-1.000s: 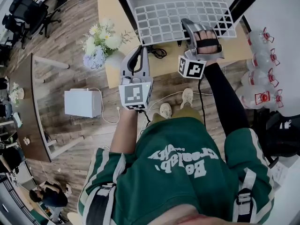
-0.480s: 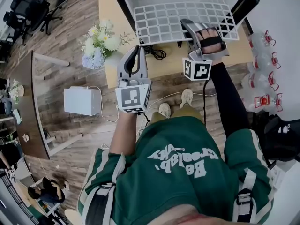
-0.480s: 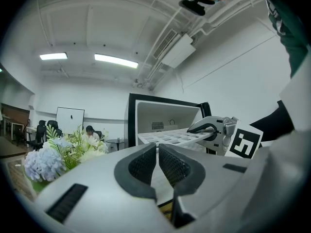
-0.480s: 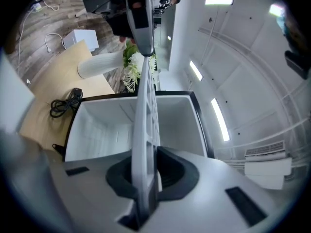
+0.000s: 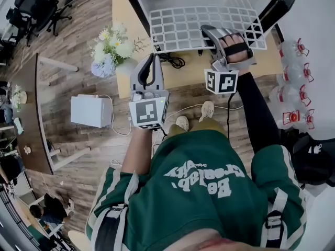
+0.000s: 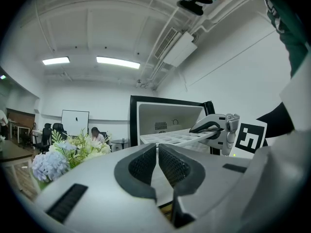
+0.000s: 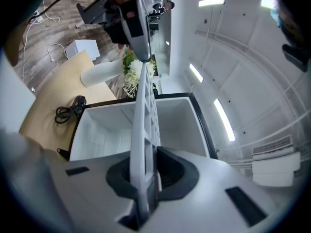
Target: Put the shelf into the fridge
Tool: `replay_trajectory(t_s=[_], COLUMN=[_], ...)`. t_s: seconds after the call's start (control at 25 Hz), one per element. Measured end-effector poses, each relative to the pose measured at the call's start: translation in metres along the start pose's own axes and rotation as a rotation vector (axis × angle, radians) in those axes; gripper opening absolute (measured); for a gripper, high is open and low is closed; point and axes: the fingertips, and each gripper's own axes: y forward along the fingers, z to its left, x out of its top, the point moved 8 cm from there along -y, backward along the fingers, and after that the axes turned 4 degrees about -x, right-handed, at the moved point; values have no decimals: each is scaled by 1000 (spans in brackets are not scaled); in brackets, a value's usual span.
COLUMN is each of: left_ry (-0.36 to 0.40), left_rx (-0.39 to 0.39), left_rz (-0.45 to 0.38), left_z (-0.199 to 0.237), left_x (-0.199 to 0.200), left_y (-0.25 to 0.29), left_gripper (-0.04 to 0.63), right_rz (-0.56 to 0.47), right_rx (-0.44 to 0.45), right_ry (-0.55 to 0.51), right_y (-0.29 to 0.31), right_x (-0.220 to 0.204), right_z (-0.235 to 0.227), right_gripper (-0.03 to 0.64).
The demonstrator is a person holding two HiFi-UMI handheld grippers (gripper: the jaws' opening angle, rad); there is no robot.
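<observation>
Flowers (image 5: pixel 111 45) are seen at the tabletop's (image 5: pixel 193 73) left edge. Just beside them, the left gripper (image 5: pixel 153 57) is held level near the near edge, with its jaws closed on nothing. The white grid shelf (image 5: pixel 183 20) is clamped at its near edge by the right gripper (image 5: pixel 205 30) and reaches into the open fridge (image 5: pixel 134 0).

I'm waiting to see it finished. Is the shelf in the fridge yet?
Not yet. Done: the fridge is open and the shelf is picked up. In hand: the right hand-held gripper clamps its near edge, far end at the opening. The left hand-held gripper is shut, empty. Left: slide it in, let go.
</observation>
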Motion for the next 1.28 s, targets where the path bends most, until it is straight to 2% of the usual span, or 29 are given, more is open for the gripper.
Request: replay_trajectory(t_s=[0.16,0.2,0.32,0.36,0.48,0.56,1.28], left_ry=[12,41,199,201,104,70,-3], left_rx=[-1,-36,-193,-219,-233,-221,-155], left_rz=[-2,-11,-28,-25,-15,0,14], left_z=[-1,-6,-39,-50,-60,-57,-39], left_x=[4,5,14,14,9,5,-1], left_y=[-1,-1,2,4,2,2,8], left_gripper=[14,9,0,0,0,0,0], right_rz=[-5,-7,-4,-2,-1,-9,-29], right_rx=[11,11,8,9,10,10,22], right_ry=[1,0,0,1,3,4,14], right_y=[1,1,0,-1,0,1,25], right_x=[1,1,1,1,2,1,-14], right_z=[-2,-2,-2,-2,-2,-1,-1], right_gripper=[31,31,31,31,31,31,31])
